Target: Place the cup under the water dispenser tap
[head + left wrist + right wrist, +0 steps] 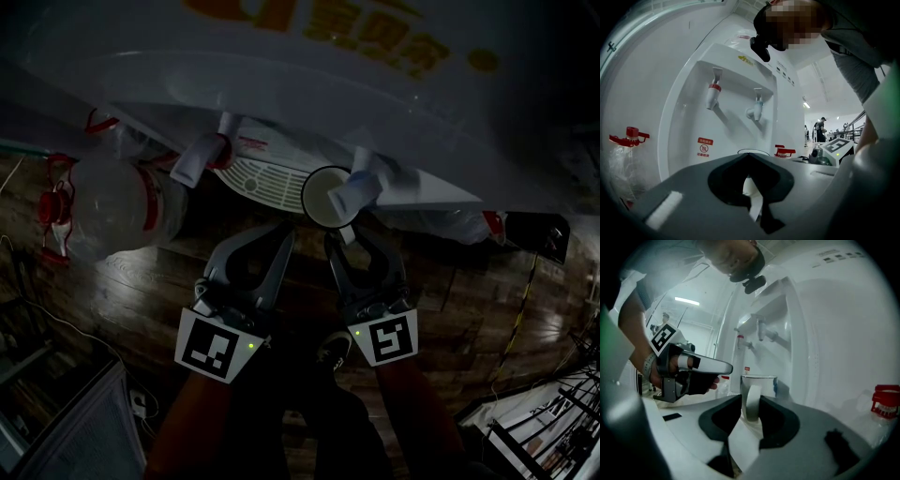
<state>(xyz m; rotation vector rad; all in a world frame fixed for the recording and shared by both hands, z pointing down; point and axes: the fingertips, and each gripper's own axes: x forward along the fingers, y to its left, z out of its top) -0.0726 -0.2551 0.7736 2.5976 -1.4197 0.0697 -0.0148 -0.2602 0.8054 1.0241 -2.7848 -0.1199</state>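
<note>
Under the blue tap [362, 184], at the drip tray's [267, 178] right edge: cup [321, 197] placed; right tool [356, 234] slack around handle [751, 401], left tool [281, 232] closed together, empty; remains only to withdraw.

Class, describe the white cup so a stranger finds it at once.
Find the tall white water dispenser and its recess with two taps. On the slotted white drip tray below stands a white cup with a handle, under the blue-collared tap, not the red-collared tap.
</note>
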